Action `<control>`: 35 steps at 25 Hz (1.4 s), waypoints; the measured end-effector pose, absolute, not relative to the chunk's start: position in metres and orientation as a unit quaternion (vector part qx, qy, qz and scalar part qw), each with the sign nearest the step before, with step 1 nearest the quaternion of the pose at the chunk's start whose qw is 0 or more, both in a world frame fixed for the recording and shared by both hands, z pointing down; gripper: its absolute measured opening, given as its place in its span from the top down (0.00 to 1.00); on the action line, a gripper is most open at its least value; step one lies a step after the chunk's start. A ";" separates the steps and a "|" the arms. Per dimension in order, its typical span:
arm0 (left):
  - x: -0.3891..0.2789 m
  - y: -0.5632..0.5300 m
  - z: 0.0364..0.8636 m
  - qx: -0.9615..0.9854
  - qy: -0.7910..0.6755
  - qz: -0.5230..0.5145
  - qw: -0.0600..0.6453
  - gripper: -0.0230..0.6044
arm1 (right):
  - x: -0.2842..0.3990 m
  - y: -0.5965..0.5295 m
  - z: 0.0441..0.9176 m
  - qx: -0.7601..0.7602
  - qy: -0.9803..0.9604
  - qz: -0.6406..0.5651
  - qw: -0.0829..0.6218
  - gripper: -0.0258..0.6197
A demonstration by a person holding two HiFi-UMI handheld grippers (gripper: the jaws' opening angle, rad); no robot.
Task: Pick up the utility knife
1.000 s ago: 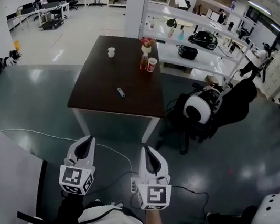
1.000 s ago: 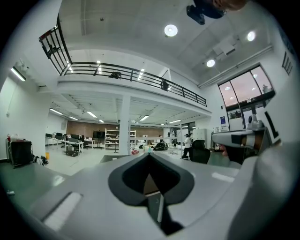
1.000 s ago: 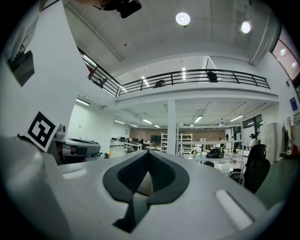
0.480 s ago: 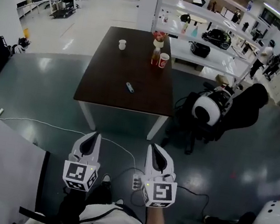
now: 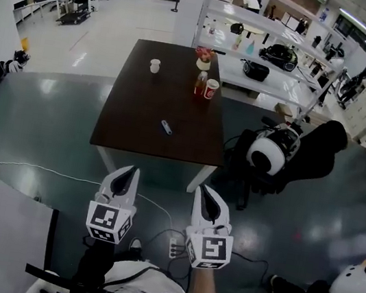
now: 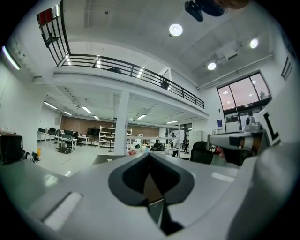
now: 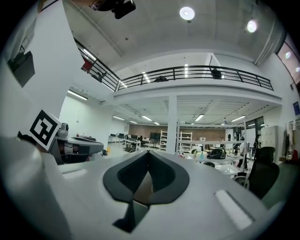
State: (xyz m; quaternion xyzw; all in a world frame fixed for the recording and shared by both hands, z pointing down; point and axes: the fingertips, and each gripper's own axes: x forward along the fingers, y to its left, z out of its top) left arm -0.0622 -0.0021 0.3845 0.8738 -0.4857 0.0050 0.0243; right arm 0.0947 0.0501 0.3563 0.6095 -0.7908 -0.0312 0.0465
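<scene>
The utility knife (image 5: 166, 127), small and grey-blue, lies near the middle of a dark brown table (image 5: 127, 133) in the head view. Both grippers are held side by side over the floor, well short of the table's near edge. My left gripper (image 5: 128, 173) has its jaws together with nothing between them. My right gripper (image 5: 206, 193) is likewise shut and empty. In the left gripper view the left gripper (image 6: 150, 157) points level across the room, and so does the right gripper (image 7: 149, 154) in its own view. The knife is too small to make out in either gripper view.
At the table's far end stand a white cup (image 5: 155, 65), a bottle (image 5: 199, 86), a red cup (image 5: 211, 88) and a flower pot (image 5: 203, 59). A black chair with a white round object (image 5: 267, 154) stands right of the table. A power strip (image 5: 173, 248) and a cable lie on the floor.
Both grippers have moved forward together toward the table, which now sits nearer and lower in the head view. Their jaws look the same.
</scene>
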 end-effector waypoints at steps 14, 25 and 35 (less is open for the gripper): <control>-0.090 -0.065 0.410 0.879 -0.473 0.031 0.052 0.97 | 0.066 -0.008 0.371 0.623 -0.778 -0.011 0.076 0.96; -0.075 -0.116 0.419 0.873 -0.482 0.037 0.060 0.97 | 0.079 -0.072 0.386 0.605 -0.791 0.003 0.090 0.96; -0.043 -0.191 0.382 0.862 -0.506 0.020 0.018 0.97 | 0.112 -0.147 0.366 0.584 -0.809 -0.006 0.062 0.96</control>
